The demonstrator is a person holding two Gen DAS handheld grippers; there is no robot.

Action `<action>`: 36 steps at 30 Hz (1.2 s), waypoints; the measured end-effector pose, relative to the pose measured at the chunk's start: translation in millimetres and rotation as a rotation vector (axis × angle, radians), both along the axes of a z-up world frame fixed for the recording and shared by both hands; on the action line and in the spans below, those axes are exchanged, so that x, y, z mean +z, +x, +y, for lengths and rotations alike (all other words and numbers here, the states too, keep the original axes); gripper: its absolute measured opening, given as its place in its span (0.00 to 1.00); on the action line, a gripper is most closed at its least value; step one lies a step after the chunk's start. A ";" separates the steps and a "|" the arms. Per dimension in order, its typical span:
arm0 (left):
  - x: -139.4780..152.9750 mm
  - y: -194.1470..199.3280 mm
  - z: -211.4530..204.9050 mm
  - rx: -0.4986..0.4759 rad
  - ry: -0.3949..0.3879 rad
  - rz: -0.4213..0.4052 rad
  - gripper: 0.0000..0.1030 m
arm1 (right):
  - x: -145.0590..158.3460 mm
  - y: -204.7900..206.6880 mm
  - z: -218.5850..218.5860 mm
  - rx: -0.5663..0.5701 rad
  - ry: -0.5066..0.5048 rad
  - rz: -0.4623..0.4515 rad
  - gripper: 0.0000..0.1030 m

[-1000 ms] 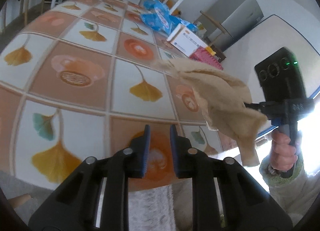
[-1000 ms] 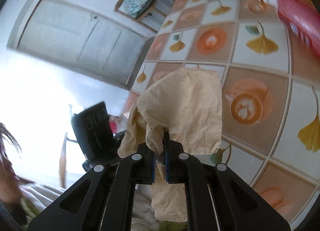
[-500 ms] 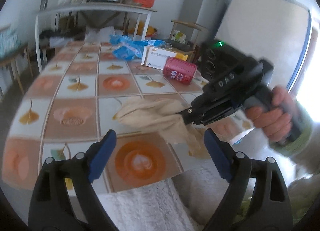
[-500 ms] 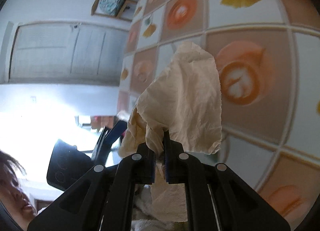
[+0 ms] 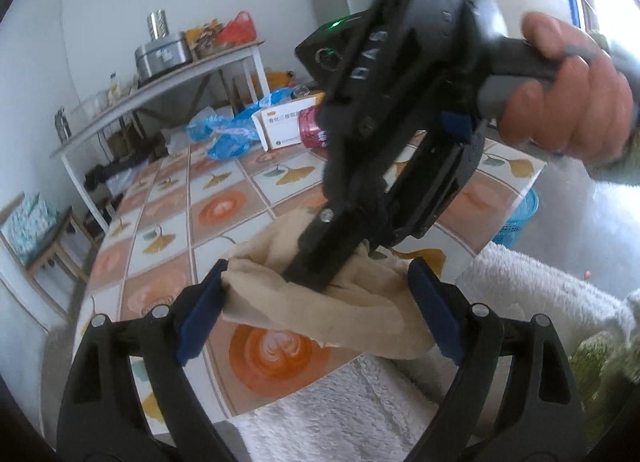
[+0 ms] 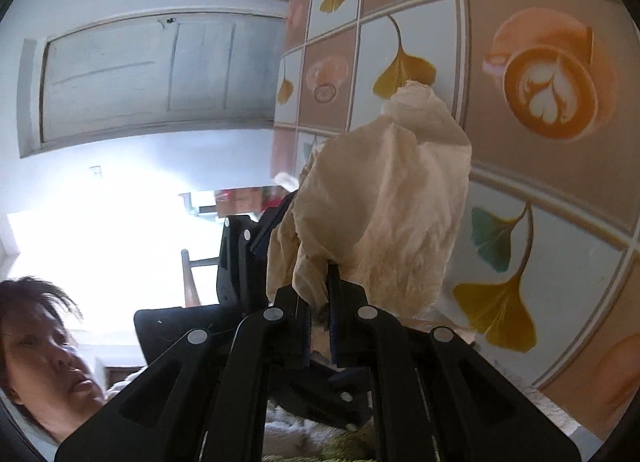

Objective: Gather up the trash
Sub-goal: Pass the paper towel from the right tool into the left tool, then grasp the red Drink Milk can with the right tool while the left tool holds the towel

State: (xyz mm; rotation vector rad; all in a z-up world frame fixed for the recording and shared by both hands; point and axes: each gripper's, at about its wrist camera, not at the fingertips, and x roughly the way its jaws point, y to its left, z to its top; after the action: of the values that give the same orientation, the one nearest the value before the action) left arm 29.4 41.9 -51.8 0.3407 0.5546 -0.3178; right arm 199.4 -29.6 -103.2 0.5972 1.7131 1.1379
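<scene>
A crumpled beige paper napkin [image 5: 344, 302] hangs in the air over the near edge of the patterned table [image 5: 224, 206]. My right gripper [image 6: 320, 322] is shut on the napkin [image 6: 380, 214], pinching its lower folds. In the left wrist view the right gripper [image 5: 316, 274] comes in from the upper right. My left gripper [image 5: 316, 314] is open wide, its blue pads on either side of the napkin. The left pad [image 5: 200, 314] touches the napkin's edge.
At the table's far end lie a red can [image 5: 312, 132], a white box [image 5: 282, 122] and blue plastic bags [image 5: 232, 130]. A blue basket [image 5: 516, 218] stands on the floor to the right. A white fluffy cloth [image 5: 360, 414] lies below the table edge.
My left gripper opened from nearly shut to wide open. It and the right gripper with the napkin closed in on each other, so the napkin now sits between my left pads.
</scene>
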 end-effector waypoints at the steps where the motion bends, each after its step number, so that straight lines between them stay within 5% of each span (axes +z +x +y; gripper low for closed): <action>1: -0.6 0.5 -0.8 -0.002 0.005 0.000 0.74 | -1.1 0.7 -1.6 0.000 0.004 0.005 0.07; 11: -8.0 11.4 8.1 0.018 -0.025 0.052 0.27 | -14.8 9.4 4.8 -0.033 0.041 0.080 0.10; 15: -10.9 14.6 8.4 0.023 -0.031 0.071 0.17 | -20.5 12.7 0.3 -0.054 0.038 0.105 0.13; 17: -12.6 16.4 8.2 0.022 -0.033 0.083 0.15 | -20.2 15.3 -3.2 -0.062 0.040 0.103 0.20; 19: -15.1 17.4 7.0 0.022 -0.034 0.099 0.14 | -14.1 19.0 -9.2 -0.080 0.054 0.082 0.45; 20: -16.0 18.1 7.5 0.026 -0.036 0.103 0.14 | -9.7 16.2 -11.1 -0.090 0.051 0.059 0.51; 24: -14.8 20.7 13.4 0.037 -0.087 0.125 0.13 | 14.3 28.8 -41.4 -0.152 0.053 -0.033 0.55; 28: -13.1 27.1 27.8 0.061 -0.203 0.190 0.13 | 55.7 42.4 -68.5 -0.232 -0.046 -0.287 0.58; 33: -15.0 43.4 59.4 0.135 -0.432 0.337 0.12 | 102.7 59.1 -70.8 -0.331 -0.466 -0.835 0.68; 36: -21.4 52.6 78.4 0.174 -0.565 0.419 0.12 | 96.9 77.4 -68.5 -0.302 -0.633 -0.985 0.68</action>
State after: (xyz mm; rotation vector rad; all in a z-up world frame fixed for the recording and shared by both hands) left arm 82.0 120.3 -73.3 -0.3283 0.8689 -0.3651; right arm 276.8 -98.0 -6.3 -0.1208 0.9645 0.4618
